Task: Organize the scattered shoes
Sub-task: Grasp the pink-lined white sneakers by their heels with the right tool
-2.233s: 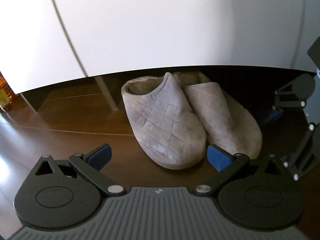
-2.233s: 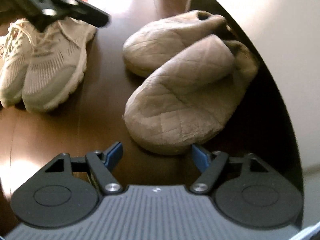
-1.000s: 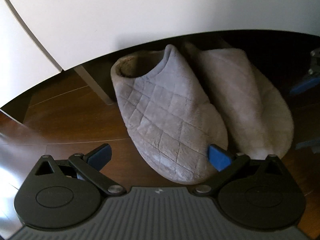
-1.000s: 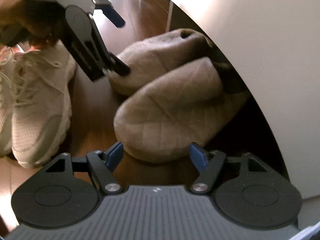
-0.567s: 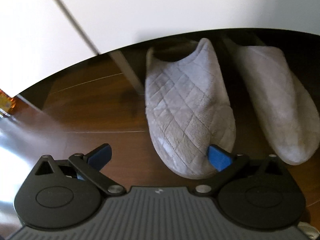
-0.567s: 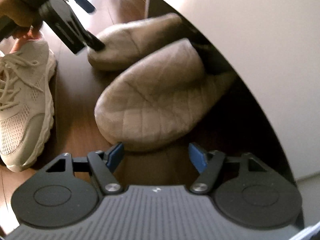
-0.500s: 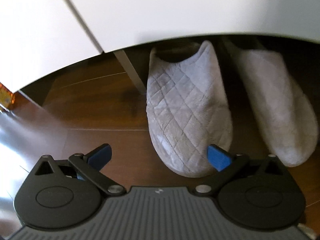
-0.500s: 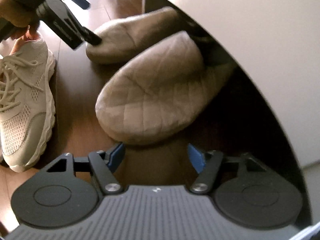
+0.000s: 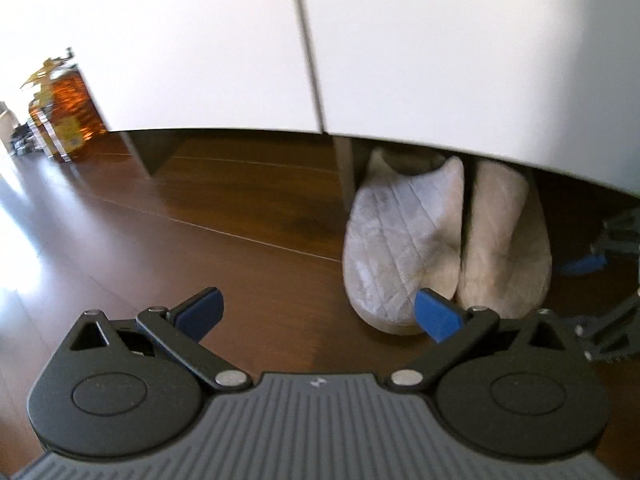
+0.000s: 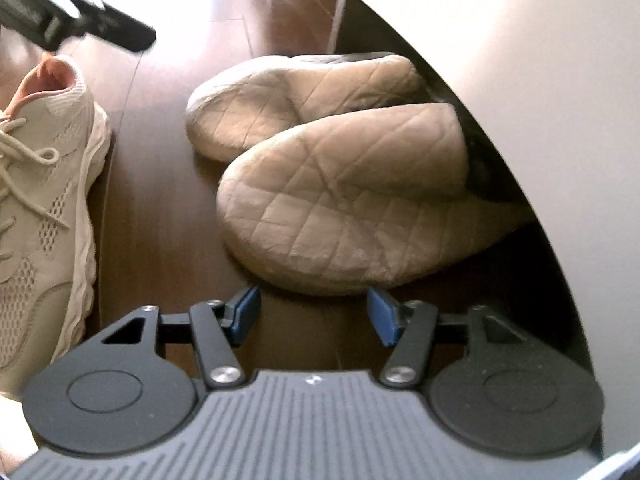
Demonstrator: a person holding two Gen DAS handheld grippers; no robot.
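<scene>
Two quilted beige slippers lie side by side on the dark wood floor, heels tucked under a white cabinet. In the left wrist view the left slipper and right slipper sit ahead and to the right. My left gripper is open, drawn back from them, nothing between its fingers. In the right wrist view the near slipper lies just beyond my right gripper, whose jaws are closing with nothing between them; the far slipper lies behind it. A cream mesh sneaker stands at the left.
The white cabinet hangs low over the floor on thin legs. An amber bottle stands on the floor at far left. Part of the right gripper shows at the right edge of the left wrist view.
My left gripper has pulled back and up, away from the slippers, and rolled. The slippers now lie parallel under the cabinet. My right gripper's jaws have narrowed and it has drawn back a little.
</scene>
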